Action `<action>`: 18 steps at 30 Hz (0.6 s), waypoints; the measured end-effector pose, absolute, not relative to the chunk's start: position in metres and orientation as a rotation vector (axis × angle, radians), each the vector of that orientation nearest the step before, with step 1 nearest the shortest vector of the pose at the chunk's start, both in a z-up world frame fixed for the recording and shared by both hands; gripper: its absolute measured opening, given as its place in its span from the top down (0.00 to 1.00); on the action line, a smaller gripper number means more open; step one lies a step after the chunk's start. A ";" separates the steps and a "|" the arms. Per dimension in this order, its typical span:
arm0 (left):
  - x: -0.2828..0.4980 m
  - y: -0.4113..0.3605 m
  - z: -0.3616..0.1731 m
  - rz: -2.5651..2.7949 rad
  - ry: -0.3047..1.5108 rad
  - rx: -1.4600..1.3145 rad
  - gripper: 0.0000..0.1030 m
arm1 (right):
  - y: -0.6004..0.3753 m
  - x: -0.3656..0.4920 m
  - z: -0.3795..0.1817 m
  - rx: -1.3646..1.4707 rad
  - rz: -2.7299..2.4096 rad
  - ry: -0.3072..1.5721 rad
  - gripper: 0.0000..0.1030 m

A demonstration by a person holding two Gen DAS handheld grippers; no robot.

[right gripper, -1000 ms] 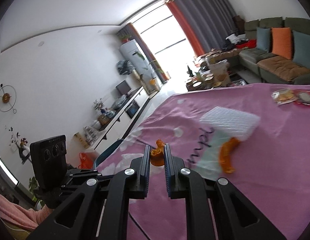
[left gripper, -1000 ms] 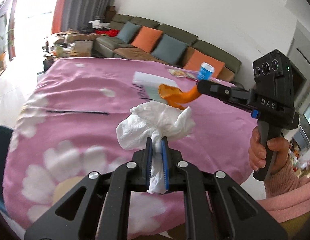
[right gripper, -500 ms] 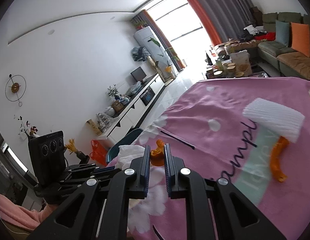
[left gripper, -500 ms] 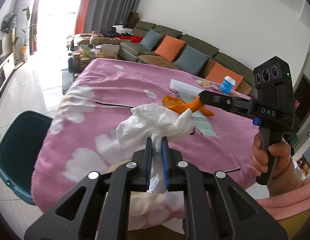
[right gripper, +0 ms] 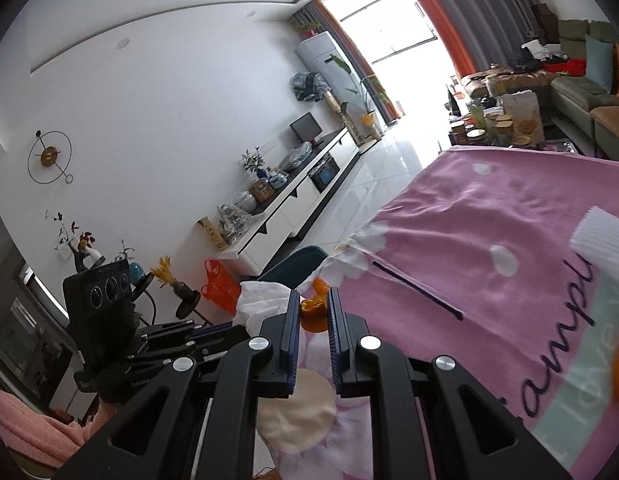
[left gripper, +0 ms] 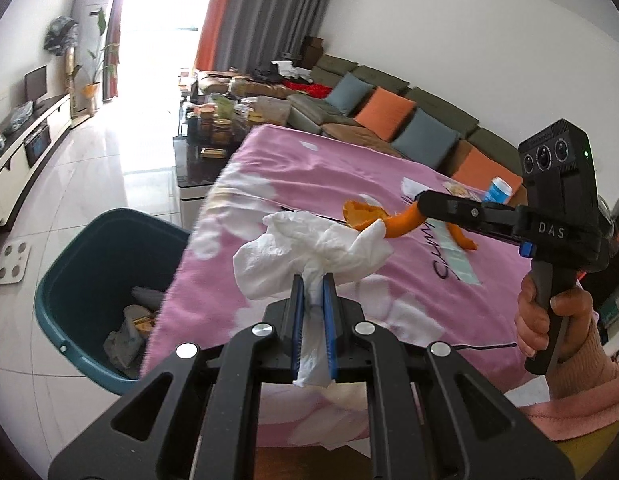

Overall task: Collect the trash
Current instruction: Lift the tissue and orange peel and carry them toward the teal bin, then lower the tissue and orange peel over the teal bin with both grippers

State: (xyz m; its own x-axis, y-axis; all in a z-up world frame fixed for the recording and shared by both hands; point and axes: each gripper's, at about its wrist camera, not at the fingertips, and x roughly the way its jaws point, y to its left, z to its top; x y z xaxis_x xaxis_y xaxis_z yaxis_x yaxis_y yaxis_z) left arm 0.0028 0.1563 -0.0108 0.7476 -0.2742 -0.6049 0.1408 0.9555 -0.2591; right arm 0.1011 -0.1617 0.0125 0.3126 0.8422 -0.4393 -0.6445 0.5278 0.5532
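Note:
My left gripper (left gripper: 312, 285) is shut on a crumpled white tissue (left gripper: 305, 254), held above the near left edge of the pink-covered table (left gripper: 349, 184). My right gripper (right gripper: 313, 300) is shut on a strip of orange peel (right gripper: 312, 312); it also shows in the left wrist view (left gripper: 419, 204) with the peel (left gripper: 373, 218) just right of the tissue. A teal trash bin (left gripper: 57, 276) with some trash in it stands on the floor left of the table, below and left of the tissue. Another orange peel (left gripper: 461, 238) lies on the table.
On the table lie a white foam sheet (right gripper: 605, 244), a black stick (right gripper: 417, 290), a blue can (left gripper: 499, 190) and a snack wrapper (left gripper: 459, 191). A sofa (left gripper: 389, 120) stands beyond the table, a cluttered coffee table (left gripper: 217, 128) to its left. A white scale (left gripper: 11, 264) lies on the floor.
Both grippers have swung left with their loads, away from the table's middle toward its left edge. The teal bin has come into the left wrist view.

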 end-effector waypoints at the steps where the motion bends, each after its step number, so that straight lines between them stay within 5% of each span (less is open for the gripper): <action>1: 0.001 0.161 -0.011 -0.215 0.689 -0.205 0.90 | -0.158 0.102 0.012 0.294 1.007 0.769 0.88; 18: -0.005 0.207 -0.011 -0.084 0.675 -0.246 0.90 | -0.115 0.110 0.013 0.262 1.071 0.806 0.88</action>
